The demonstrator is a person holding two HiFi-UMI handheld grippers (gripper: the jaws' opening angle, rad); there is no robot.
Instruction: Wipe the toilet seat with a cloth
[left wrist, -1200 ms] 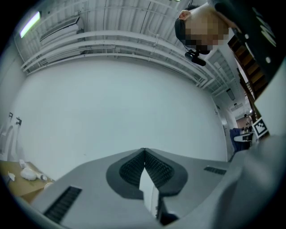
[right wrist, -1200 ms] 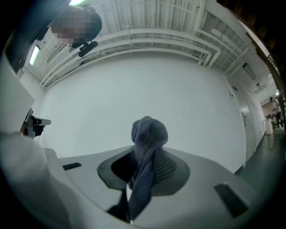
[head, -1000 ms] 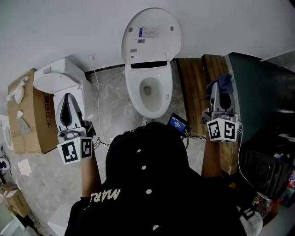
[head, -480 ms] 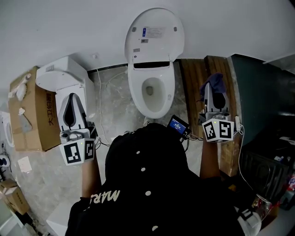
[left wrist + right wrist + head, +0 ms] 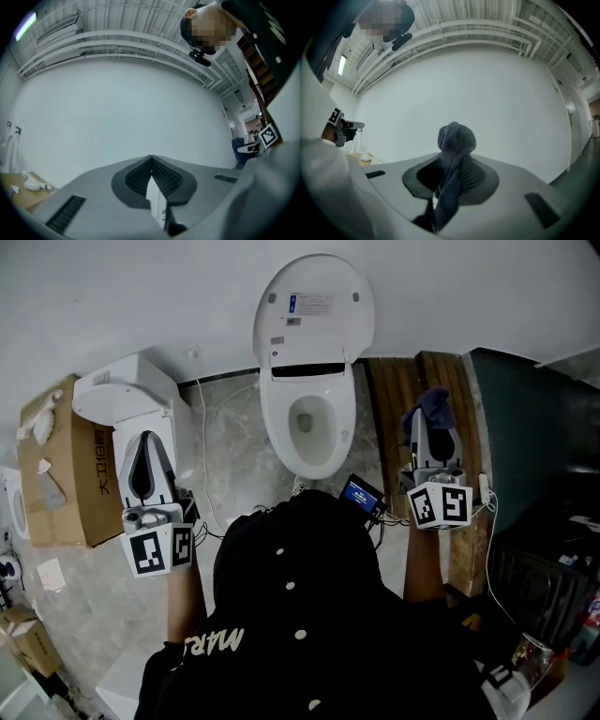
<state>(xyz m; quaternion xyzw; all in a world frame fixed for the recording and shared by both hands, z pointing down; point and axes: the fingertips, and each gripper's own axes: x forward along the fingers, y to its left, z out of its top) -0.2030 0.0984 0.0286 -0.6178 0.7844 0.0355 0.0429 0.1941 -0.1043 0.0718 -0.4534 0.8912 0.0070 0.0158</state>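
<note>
1. While the lid (image 5: pixel 312 306) stands raised at 12 o'clock, the toilet seat (image 5: pixel 276 427) lies uncovered just below it.
2. At 3 o'clock from the seat and well apart from it, the right tool (image 5: pixel 431 439) clamps a dark cloth (image 5: pixel 434 406), which bunches above its tips.
3. At 9 o'clock, the left tool (image 5: pixel 142 451) is closed with nothing between its jaws.

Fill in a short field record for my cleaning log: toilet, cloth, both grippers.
toilet lid: raised
toilet seat: down, not yet touched
cloth: dark, bunched above the jaws
right gripper: shut on cloth, held right of the seat
left gripper: jaws together, empty, held left of the seat
</note>
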